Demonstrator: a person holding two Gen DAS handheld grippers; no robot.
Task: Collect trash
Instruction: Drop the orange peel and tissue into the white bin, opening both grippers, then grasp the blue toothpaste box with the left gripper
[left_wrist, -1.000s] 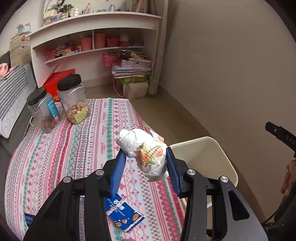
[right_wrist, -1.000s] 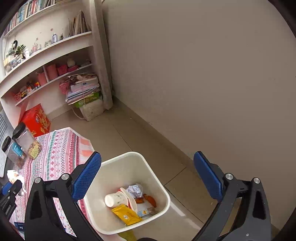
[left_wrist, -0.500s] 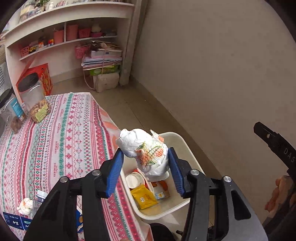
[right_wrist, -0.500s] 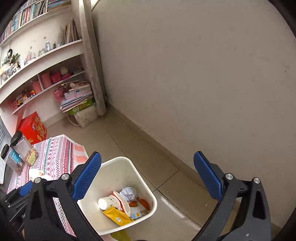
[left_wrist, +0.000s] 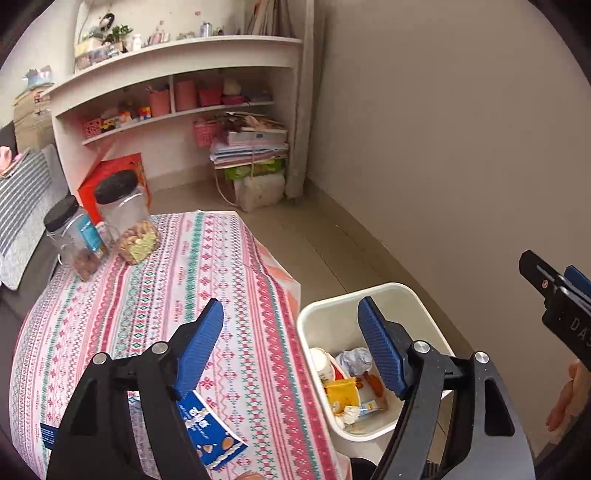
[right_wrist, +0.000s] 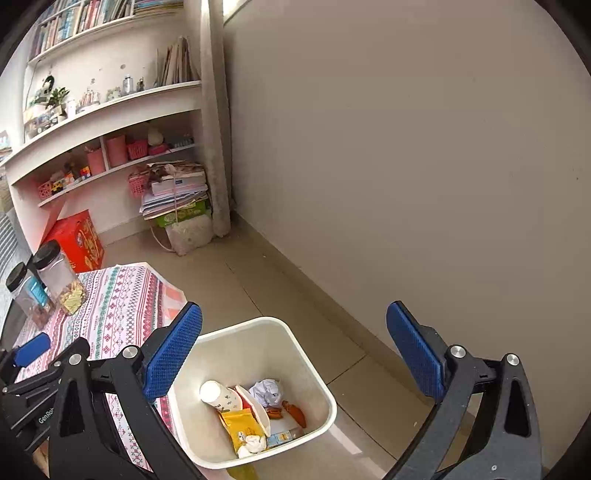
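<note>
A corner of a room: beige wall, tiled floor, white shelves at the back, and a table (left_wrist: 110, 314) under a patterned cloth. Your left gripper (left_wrist: 291, 347) has its fingers (left_wrist: 201, 338) spreading wider with nothing between them. They straddle the gap where the table edge meets the white bin (left_wrist: 424, 306), which fits a release over the bin rather than a reach for something new. Just beyond and below the right-hand finger the bin holds a paper cup (left_wrist: 321, 363), a crumpled white wad (left_wrist: 352, 358) and a yellow packet (left_wrist: 341, 393). Below the left-hand finger a blue wrapper (left_wrist: 207, 435) lies on the table, half hidden by the gripper body; it looks like trash left to collect. Your right gripper (right_wrist: 295, 347) hangs above the bin with fingers spread and empty. You cannot see the bin's near wall, and the bottom of the pile is hard to make out.
</note>
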